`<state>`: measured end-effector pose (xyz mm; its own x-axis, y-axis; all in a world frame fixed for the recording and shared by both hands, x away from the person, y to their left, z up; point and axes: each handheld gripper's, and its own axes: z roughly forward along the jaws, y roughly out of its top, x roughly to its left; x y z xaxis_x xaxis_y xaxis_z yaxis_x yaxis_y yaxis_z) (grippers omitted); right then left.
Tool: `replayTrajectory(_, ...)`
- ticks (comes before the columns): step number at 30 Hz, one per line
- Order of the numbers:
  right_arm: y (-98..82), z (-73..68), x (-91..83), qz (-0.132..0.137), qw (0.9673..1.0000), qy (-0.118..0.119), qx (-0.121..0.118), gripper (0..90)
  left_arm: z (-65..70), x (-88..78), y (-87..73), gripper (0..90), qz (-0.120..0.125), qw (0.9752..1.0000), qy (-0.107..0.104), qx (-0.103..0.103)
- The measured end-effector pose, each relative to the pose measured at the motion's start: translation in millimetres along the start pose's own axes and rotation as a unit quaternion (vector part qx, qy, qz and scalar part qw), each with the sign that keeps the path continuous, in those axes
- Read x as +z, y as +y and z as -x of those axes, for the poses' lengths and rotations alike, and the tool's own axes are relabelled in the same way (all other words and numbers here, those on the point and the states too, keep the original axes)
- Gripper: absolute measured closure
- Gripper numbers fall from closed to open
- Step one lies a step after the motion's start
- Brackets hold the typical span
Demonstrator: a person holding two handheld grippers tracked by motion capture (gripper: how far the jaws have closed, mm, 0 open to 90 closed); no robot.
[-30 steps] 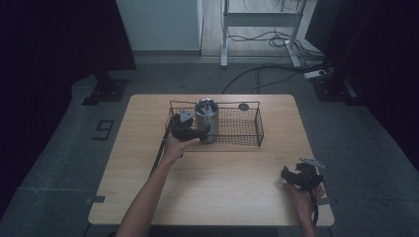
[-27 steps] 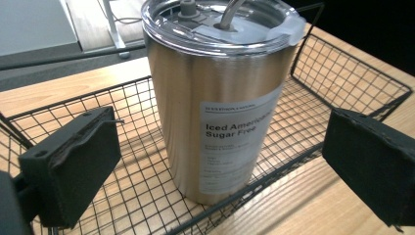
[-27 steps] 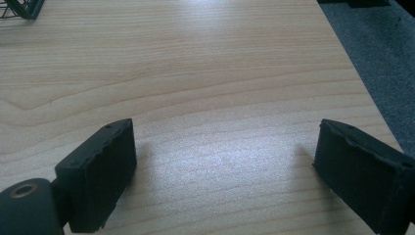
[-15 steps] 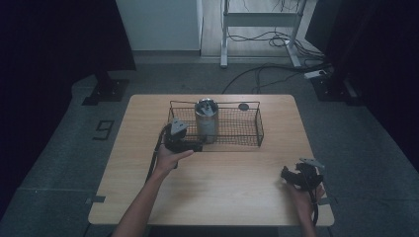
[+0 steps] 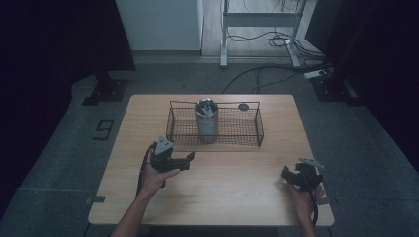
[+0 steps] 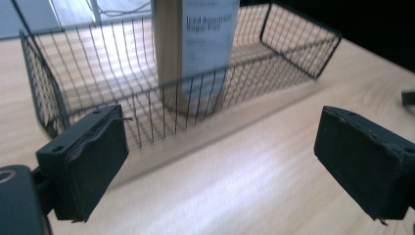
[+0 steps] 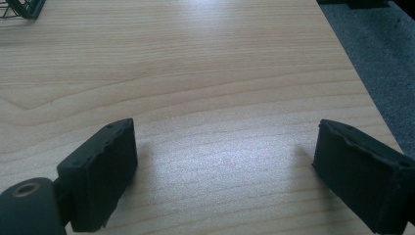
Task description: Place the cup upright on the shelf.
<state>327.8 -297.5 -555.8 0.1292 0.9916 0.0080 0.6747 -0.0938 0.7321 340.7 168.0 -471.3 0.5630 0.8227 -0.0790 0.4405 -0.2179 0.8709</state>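
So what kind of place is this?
Probably a lab or recording room: a lone wooden table on grey carpet, dark screens at the sides, loose cables behind, and a handheld left gripper.

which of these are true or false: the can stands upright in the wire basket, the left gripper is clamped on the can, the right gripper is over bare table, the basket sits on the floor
1. The metal can stands upright inside the wire basket. True.
2. The left gripper is clamped on the can. False: it is over the table in front of the basket, nothing between its jaws, which have just been closing.
3. The right gripper is over bare table, jaws open. True.
4. The basket sits on the floor. False: it is on the wooden table.
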Motion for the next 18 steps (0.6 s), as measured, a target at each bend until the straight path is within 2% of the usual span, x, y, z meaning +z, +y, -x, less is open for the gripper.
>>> replayTrajectory(2, 0.0, 0.0, 0.0, 0.000, 1.0000, 0.000, 0.000, 9.4, -1.0, -2.7, -5.8, 5.6, -0.012, 0.9999, -0.001, 0.000)
replayTrajectory(7, 0.0, 0.0, 0.0, 0.000, 1.0000, 0.000, 0.000, 9.4, -6.6, -9.6, -23.2, 5.8, -0.026, 0.9996, 0.000, -0.015)
replayTrajectory(13, 0.0, 0.0, 0.0, 0.000, 1.0000, 0.000, 0.000, 9.4, -13.1, -13.8, -45.1, 6.7, -0.039, 0.9986, 0.011, -0.035)
replayTrajectory(18, 0.0, -0.2, 0.0, 0.000, 1.0000, 0.000, 0.000, 9.4, -12.0, -12.8, -54.4, 7.1, -0.047, 0.9982, 0.015, -0.035)
